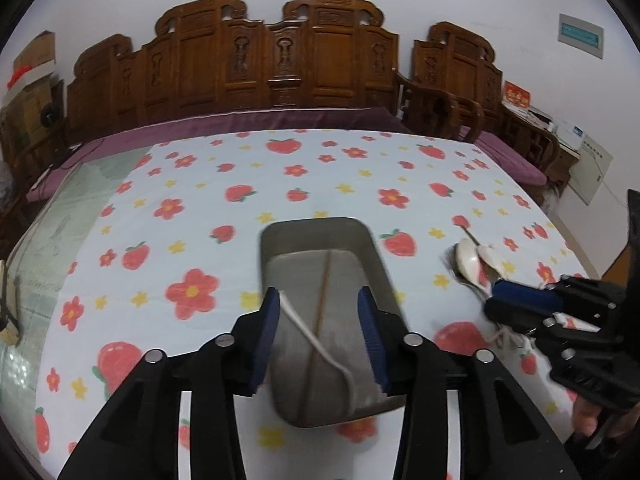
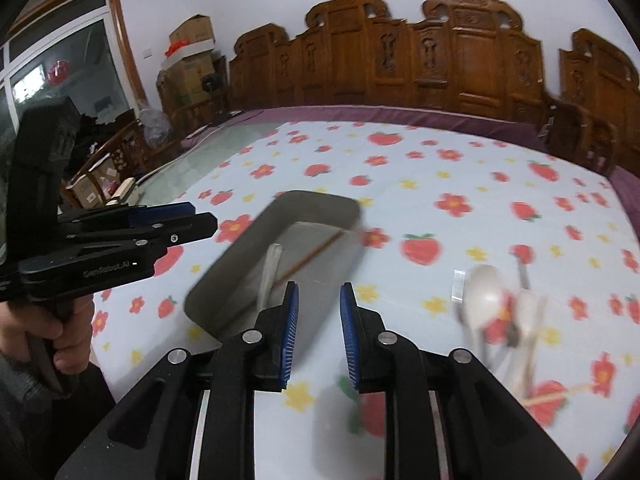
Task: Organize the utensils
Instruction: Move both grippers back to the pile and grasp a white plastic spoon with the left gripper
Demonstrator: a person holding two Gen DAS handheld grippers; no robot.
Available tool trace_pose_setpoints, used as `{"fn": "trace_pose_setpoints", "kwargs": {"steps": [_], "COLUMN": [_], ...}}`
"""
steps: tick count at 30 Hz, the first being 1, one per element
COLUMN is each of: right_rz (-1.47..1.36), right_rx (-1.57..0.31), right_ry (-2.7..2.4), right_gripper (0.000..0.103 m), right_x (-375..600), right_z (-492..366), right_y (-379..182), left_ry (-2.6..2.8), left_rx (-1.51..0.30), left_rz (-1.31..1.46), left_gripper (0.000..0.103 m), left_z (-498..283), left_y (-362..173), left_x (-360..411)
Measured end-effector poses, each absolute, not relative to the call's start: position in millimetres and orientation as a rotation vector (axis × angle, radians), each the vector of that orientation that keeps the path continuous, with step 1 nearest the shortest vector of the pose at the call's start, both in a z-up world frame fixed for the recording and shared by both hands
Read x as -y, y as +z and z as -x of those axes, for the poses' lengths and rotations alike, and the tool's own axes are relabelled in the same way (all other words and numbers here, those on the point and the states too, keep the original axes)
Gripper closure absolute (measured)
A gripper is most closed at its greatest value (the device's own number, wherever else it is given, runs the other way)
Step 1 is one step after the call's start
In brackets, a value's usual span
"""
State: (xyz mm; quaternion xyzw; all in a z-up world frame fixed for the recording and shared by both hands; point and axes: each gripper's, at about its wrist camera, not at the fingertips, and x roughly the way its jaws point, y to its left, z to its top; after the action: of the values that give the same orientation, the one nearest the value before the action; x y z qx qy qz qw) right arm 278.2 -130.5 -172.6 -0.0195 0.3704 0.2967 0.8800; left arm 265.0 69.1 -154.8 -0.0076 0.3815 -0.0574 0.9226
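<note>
The tray [image 1: 320,240] sits mid-frame on the desk [image 1: 160,208], both jaws open and empty, and the blurry spoons [image 2: 496,308] at right could maybe slip if grabbed badly.

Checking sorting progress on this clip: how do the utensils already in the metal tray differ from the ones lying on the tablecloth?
The tray holds just two utensils, a white spoon and a chopstick, lying apart; the pile on the tablecloth is a larger, overlapping heap. The tray pair sits between the left gripper fingers in its view; the pile lies off to the right gripper's right. Both include white spoons and a chopstick.
</note>
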Motion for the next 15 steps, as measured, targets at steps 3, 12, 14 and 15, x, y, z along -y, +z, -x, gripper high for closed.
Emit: {"fn": "trace_pose_setpoints", "kwargs": {"steps": [3,12,14,15], "right_rz": [0.051,0.051,0.03,0.017], "right_rx": [-0.759,-0.762,-0.766,-0.772], "right_ry": [0.567,0.393,0.373,0.363], "right_gripper": [0.079,0.079,0.079,0.079], "right_x": [159.8,242.4,253.4,258.8], "right_z": [-271.1,-273.5,-275.8,-277.7], "right_y": [-167.3,-181.3,-190.8,-195.8], "left_ry": [-0.129,-0.202,-0.221,-0.234], "left_rx": [-0.778,-0.76,-0.763,-0.763], "left_rz": [0.008,-0.04,-0.042,-0.043], "left_gripper": [0.04,0.034,0.034,0.034], "left_z": [-263.5,-250.3,-247.6,-246.0], "left_y": [-157.1,-165.9,-168.9,-171.0], "left_x": [-53.1,1.0,12.0,18.0]}}
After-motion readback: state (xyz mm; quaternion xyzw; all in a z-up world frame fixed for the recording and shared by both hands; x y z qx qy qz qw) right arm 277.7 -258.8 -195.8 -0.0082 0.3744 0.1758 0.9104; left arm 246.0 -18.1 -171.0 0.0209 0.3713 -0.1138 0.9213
